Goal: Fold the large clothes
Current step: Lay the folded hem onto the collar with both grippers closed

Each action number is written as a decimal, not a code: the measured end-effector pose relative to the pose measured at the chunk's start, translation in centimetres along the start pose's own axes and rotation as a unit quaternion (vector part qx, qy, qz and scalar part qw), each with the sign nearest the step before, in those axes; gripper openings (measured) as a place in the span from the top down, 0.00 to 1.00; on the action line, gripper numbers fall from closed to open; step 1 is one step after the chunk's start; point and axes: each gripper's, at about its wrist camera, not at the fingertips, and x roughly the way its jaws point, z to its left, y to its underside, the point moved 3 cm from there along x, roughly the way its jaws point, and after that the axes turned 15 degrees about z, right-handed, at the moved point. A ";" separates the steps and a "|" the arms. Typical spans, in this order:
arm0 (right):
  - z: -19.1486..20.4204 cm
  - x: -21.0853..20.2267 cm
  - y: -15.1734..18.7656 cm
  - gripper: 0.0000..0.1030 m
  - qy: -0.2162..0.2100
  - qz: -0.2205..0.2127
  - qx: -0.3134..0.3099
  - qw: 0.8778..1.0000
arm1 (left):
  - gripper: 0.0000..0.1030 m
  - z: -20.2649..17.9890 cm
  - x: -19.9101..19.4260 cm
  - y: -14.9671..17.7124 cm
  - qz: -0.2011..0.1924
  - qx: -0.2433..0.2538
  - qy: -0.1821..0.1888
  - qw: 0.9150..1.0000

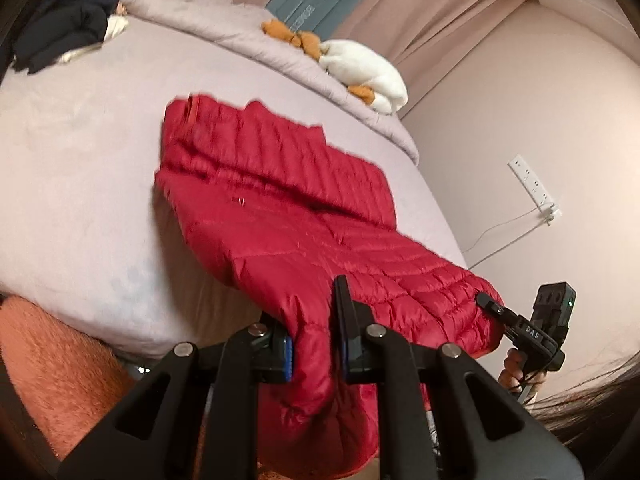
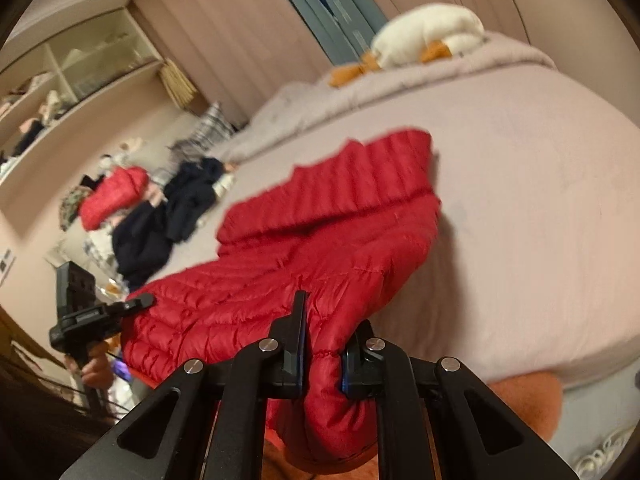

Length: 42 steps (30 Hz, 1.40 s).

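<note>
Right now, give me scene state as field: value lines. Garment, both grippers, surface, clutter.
garment: red puffer jacket, quilted, spread lengthwise on the bed, near end lifted off the edge
left gripper: shut on the jacket's near hem
right gripper: shut on the same hem, other corner
surface: bed with pale mauve cover
clutter: dark clothes at the far side; white and orange plush toy by the folded blanket
fold: not yet made
</note>
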 end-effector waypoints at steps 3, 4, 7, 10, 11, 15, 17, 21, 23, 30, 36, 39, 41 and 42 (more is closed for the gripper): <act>0.9 -1.1 -0.2 0.87 -0.004 -0.018 -0.017 1.000 | 0.85 -0.8 -1.3 -1.3 -0.009 0.006 0.002 1.000; 1.3 -1.7 -0.3 0.87 -0.003 -0.026 -0.026 0.999 | 0.85 -1.2 -1.8 -1.5 -0.011 0.010 0.002 1.000; 2.4 -3.2 -0.4 0.87 0.004 -0.050 -0.044 0.998 | 0.85 -2.1 -3.7 -2.0 -0.023 0.018 0.005 1.000; 2.8 -4.8 -0.4 0.87 -0.005 -0.074 -0.049 0.996 | 0.85 -2.8 -5.3 -2.3 -0.038 0.030 0.012 0.999; 2.9 -5.2 -0.4 0.87 -0.009 -0.080 -0.049 0.996 | 0.85 -3.0 -5.8 -2.4 -0.042 0.032 0.014 0.998; 3.2 -5.9 -0.6 0.87 -0.020 -0.102 -0.048 0.993 | 0.85 -3.1 -6.7 -2.6 -0.050 0.038 0.025 0.998; 3.3 -5.6 -0.8 0.87 -0.017 -0.104 -0.048 0.993 | 0.85 -2.8 -6.4 -3.0 -0.050 0.036 0.021 0.998; 2.6 -4.6 -1.9 0.87 -0.018 -0.096 -0.038 0.994 | 0.84 -2.3 -5.6 -4.1 -0.046 0.026 0.013 0.999; 2.2 -4.5 -2.3 0.87 -0.019 -0.094 -0.034 0.995 | 0.84 -1.8 -4.9 -4.8 -0.043 0.020 0.009 0.999; 1.2 -2.1 -4.6 0.87 -0.015 -0.076 -0.011 0.997 | 0.84 -0.2 -2.7 -7.3 -0.031 -0.004 -0.005 0.999; 0.0 -0.7 -6.1 0.87 -0.011 -0.067 0.003 0.998 | 0.83 0.8 -1.0 -9.1 -0.022 -0.017 -0.015 0.999; -0.4 -0.1 -6.7 0.87 -0.011 -0.060 0.013 0.998 | 0.83 1.3 -0.2 -10.0 -0.012 -0.026 -0.025 0.999; -0.6 0.1 -7.2 0.87 -0.011 -0.054 0.026 0.998 | 0.82 1.4 0.2 -10.6 -0.007 -0.026 -0.031 0.999; -0.6 0.2 -7.4 0.87 -0.010 -0.052 0.028 0.998 | 0.82 1.4 0.4 -11.0 -0.004 -0.026 -0.038 0.999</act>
